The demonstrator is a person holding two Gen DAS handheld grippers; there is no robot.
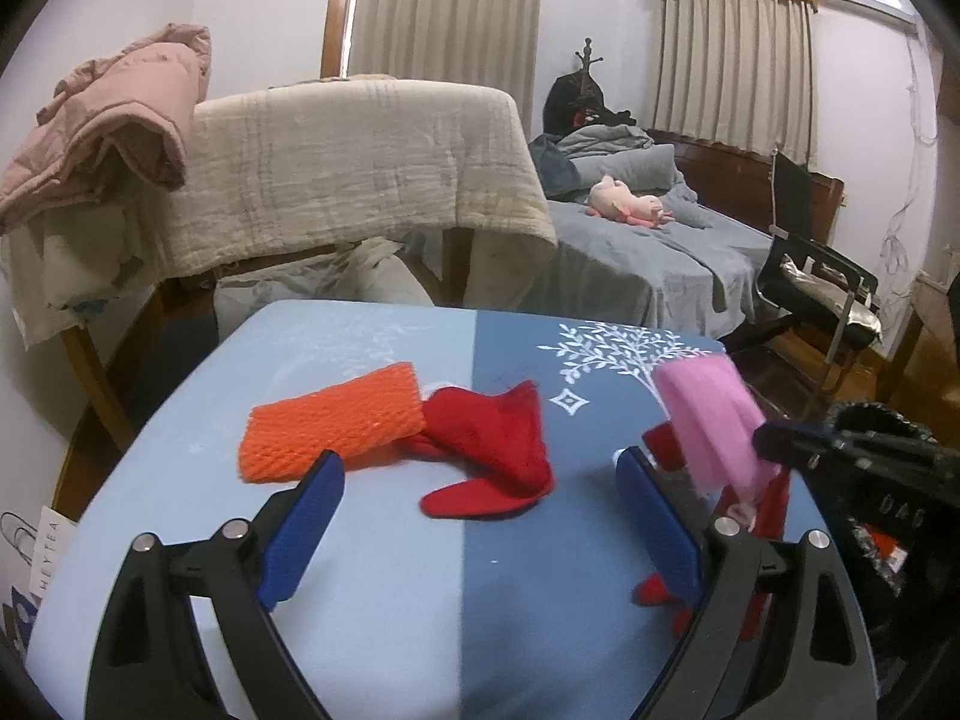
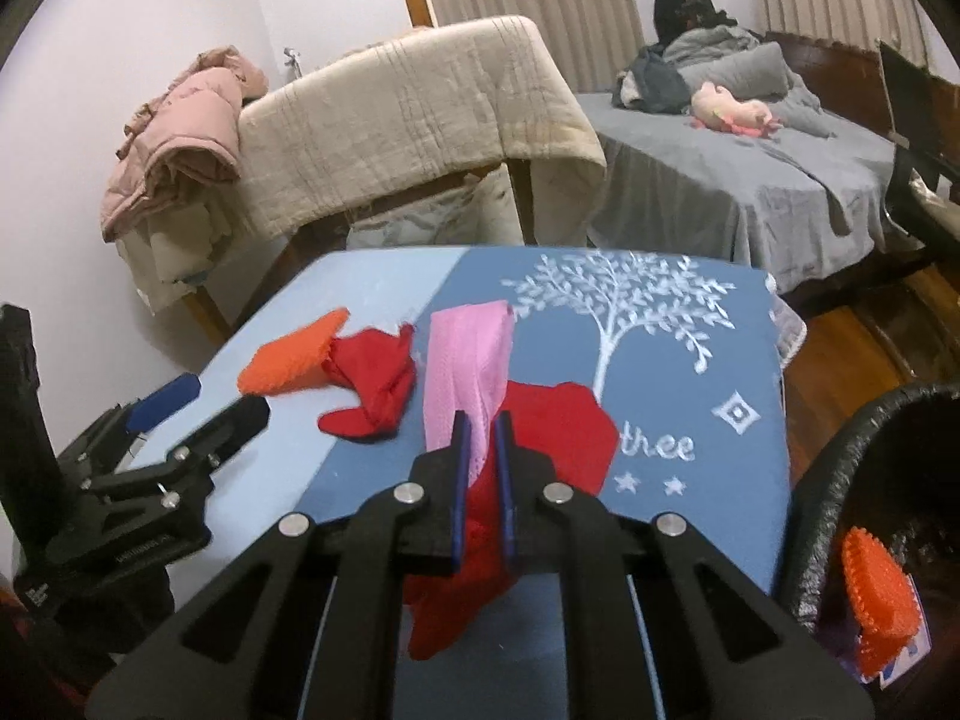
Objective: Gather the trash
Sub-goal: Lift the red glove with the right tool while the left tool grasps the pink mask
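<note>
On the blue table lie an orange foam net and a crumpled red piece. My left gripper is open and empty just in front of them. My right gripper is shut on a pink foam net, held above another red piece; the pink net also shows in the left wrist view. A black-lined trash bin at the table's right edge holds an orange net.
Beyond the table stand a chair draped with a beige blanket and a pink jacket. A bed with grey sheets and a black chair are at the right.
</note>
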